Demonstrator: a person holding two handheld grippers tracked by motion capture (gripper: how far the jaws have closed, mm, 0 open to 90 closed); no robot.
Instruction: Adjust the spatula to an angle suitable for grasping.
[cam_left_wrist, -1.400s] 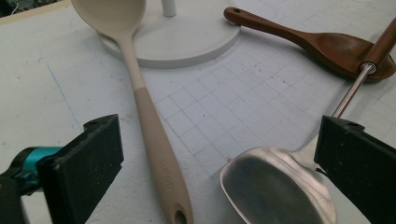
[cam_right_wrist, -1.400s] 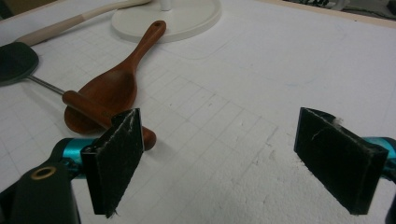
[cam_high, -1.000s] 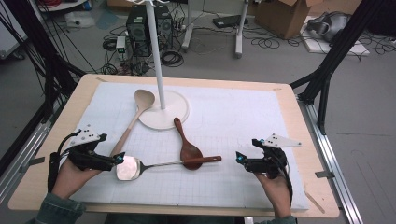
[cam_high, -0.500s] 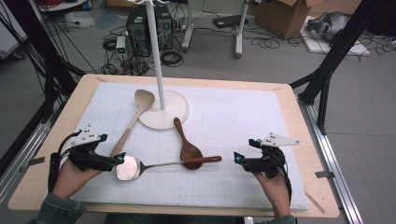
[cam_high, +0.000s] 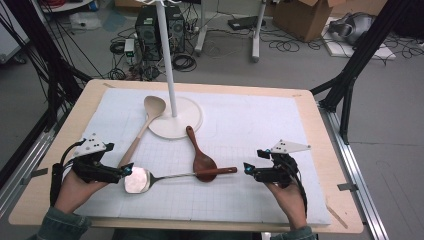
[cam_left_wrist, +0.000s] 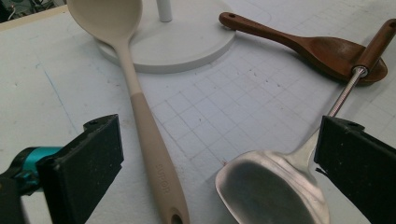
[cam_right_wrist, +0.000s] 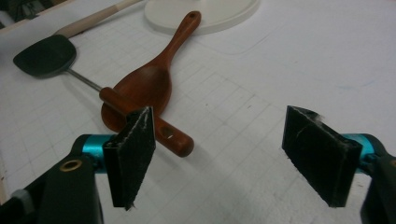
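The metal spatula (cam_high: 165, 176) lies flat on the desk (cam_high: 310, 125) between the two tools, blade toward the left tool (cam_high: 122, 170) and wooden grip end toward the right tool (cam_high: 246, 169). That lie suits a pickup from either end.

The left tool is spread wide. In the left gripper view the spatula's blade (cam_left_wrist: 268, 189) sits just ahead of it, close to one jaw, and the beige spoon (cam_left_wrist: 147, 121) runs up past the other; nothing is pinched.

The right tool is also spread, though its jaws have just been closing a little, with nothing between them. In the right gripper view the spatula's grip (cam_right_wrist: 149, 126) lies just ahead and to the side of one pad, resting across the bowl of the brown wooden spoon (cam_right_wrist: 154, 79). Because of that overlap, lifting the spatula first would probably free the spoon beneath.

The white stand (cam_high: 172, 117) is farther off, beyond both tools.
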